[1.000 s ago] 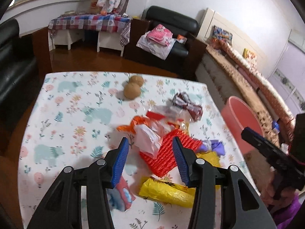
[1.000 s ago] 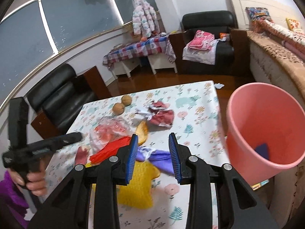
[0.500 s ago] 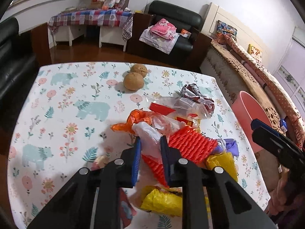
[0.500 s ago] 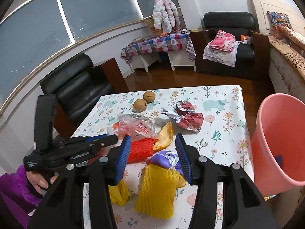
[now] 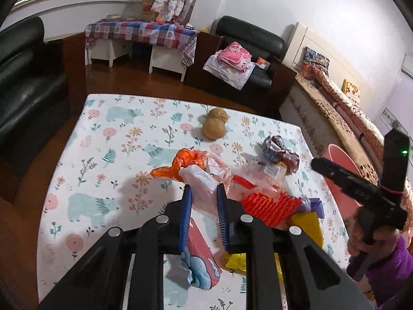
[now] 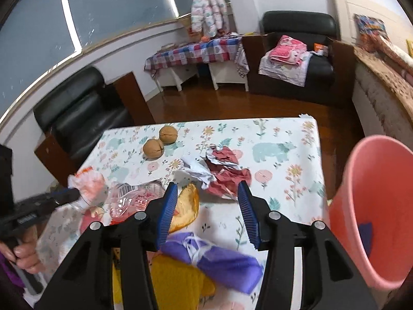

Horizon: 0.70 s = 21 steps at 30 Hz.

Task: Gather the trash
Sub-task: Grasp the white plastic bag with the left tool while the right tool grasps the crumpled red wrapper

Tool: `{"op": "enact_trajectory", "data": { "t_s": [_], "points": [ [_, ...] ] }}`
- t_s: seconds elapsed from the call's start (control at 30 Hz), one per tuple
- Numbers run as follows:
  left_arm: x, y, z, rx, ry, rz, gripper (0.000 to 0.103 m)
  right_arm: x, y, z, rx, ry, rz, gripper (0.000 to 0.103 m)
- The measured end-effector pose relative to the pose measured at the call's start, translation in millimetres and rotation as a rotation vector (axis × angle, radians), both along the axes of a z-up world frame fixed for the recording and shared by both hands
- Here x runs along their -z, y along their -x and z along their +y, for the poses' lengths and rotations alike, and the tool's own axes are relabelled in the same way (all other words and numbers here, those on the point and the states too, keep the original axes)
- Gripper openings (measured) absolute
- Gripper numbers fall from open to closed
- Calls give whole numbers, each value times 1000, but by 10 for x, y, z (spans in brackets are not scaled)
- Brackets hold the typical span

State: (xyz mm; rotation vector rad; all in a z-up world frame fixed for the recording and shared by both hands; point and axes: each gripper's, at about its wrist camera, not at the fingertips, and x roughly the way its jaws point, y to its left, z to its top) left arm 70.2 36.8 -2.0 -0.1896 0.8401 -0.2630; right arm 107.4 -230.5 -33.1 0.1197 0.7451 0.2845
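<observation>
Looking down along the left gripper [image 5: 203, 193], we find it angled steeply toward the table [image 5: 108, 139], its pads closed on a pale plastic bag [image 5: 202, 184] that stands up between them at the near edge of the trash pile. We note its jaws have just been closing. The right gripper [image 6: 207, 199] also tilts downward, jaws parted and empty after just opening wider, hovering above a purple wrapper [image 6: 219, 261], with a crumpled red wrapper [image 6: 227, 173] beyond. The pink bin [image 6: 374, 206] stands beside the table's right edge. A hand [image 6: 24, 252] grips the left handle.
</observation>
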Motion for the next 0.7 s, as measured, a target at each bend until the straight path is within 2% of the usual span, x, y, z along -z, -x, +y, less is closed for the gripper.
{"op": "enact_trajectory", "data": {
  "t_s": [0.2, 0.23, 0.3, 0.37, 0.5, 0.7],
  "points": [
    [-30, -9, 23, -6, 7, 0, 18, 150, -213, 142, -19, 95, 22, 48],
    [-28, -7, 24, -6, 8, 1, 18, 176, -237, 154, -24, 108, 27, 45],
    [-26, -7, 15, -4, 8, 1, 18, 241, -285, 190, -21, 163, 37, 23],
    [-32, -6, 0, -1, 6, 1, 18, 304, -317, 185, -23, 175, 51, 15],
    [-74, 10, -20, 6, 4, -13, 18, 289, -262, 94, -9, 128, 49, 12],
    [-154, 57, -111, 25, 7, -30, 18, 25, -4, -114, 25, 7, 11, 12]
  ]
}}
